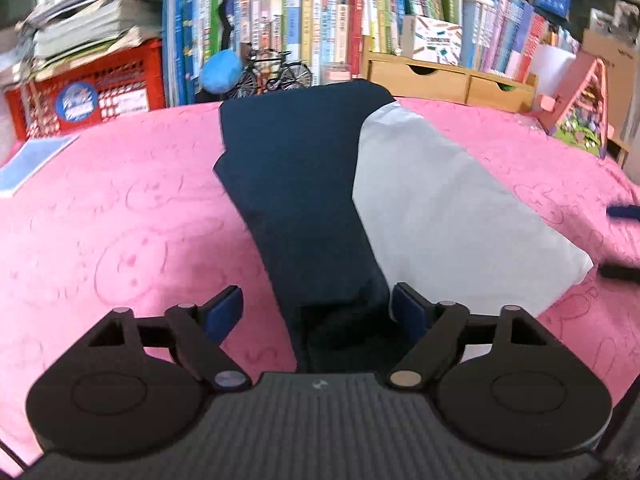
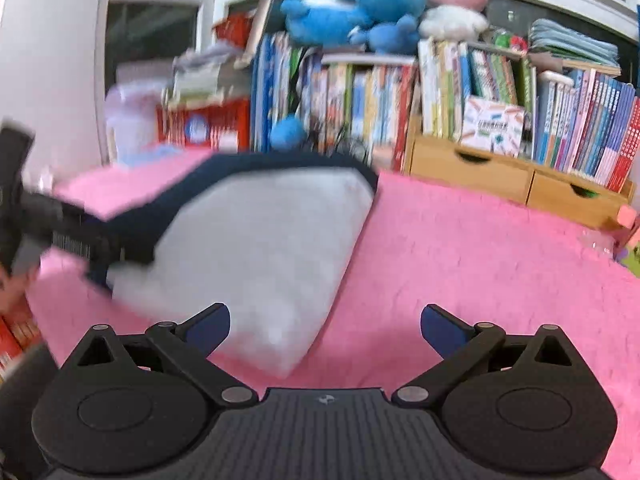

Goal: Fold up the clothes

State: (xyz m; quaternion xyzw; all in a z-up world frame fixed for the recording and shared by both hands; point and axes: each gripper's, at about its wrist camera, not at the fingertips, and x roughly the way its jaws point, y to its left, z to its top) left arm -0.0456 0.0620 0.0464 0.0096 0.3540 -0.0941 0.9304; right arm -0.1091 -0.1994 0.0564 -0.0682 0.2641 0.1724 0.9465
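A garment with a navy part (image 1: 300,184) and a pale grey-white part (image 1: 440,216) lies spread flat on the pink bed cover (image 1: 120,220). My left gripper (image 1: 316,308) hangs open just above the garment's near navy end, with cloth lying under the gap and neither pad pressing on it. In the right wrist view, blurred by motion, the white part (image 2: 260,248) fills the middle and the navy part (image 2: 160,216) runs along its left. My right gripper (image 2: 325,320) is open over the pink cover (image 2: 480,260), its left finger beside the white part's near corner.
Packed bookshelves (image 1: 320,28) line the far edge, with a red crate (image 1: 92,88), a model bicycle (image 1: 276,72), wooden drawers (image 1: 440,76) and a pink toy house (image 1: 580,104). Plush toys (image 2: 360,12) sit on top. A blue sheet (image 1: 36,160) lies at the left.
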